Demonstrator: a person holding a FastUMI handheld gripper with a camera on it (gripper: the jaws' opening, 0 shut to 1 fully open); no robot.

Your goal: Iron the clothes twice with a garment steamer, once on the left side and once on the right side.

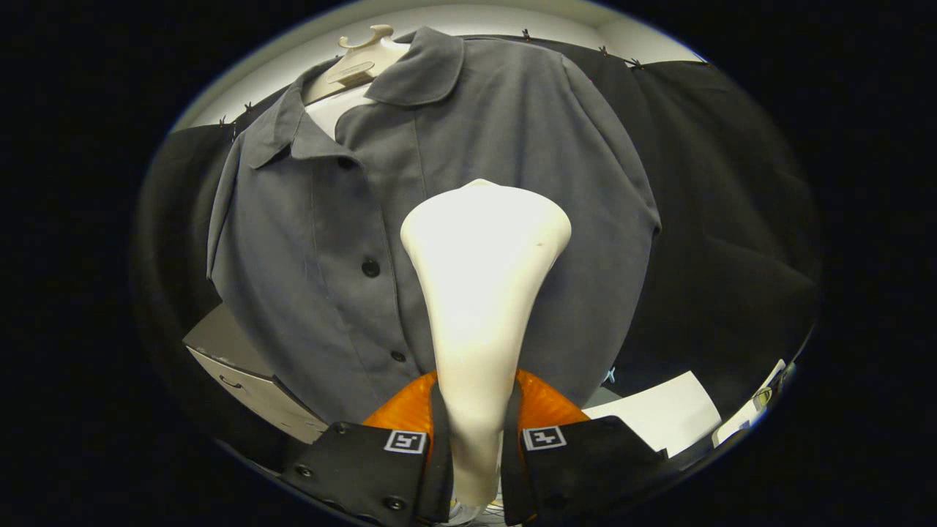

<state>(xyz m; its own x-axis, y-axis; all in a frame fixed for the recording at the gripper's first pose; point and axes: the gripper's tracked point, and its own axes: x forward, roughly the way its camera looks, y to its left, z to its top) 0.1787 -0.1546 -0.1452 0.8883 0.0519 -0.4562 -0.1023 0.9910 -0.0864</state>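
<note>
Scanning from the left, I note a grey box (241,366) low down, partly behind the hem of the grey shirt (351,219). The shirt hangs buttoned on a pale hanger (362,58), collar open, in front of the dark booth wall. My gripper (476,439) is clamped narrow: both fingers press on the slim neck of the white garment steamer (483,278). The steamer's broad head rises beyond the fingertips and sits against the shirt front, just right of the button placket. A white sheet (670,413) lies low to the right, beyond the right finger.
</note>
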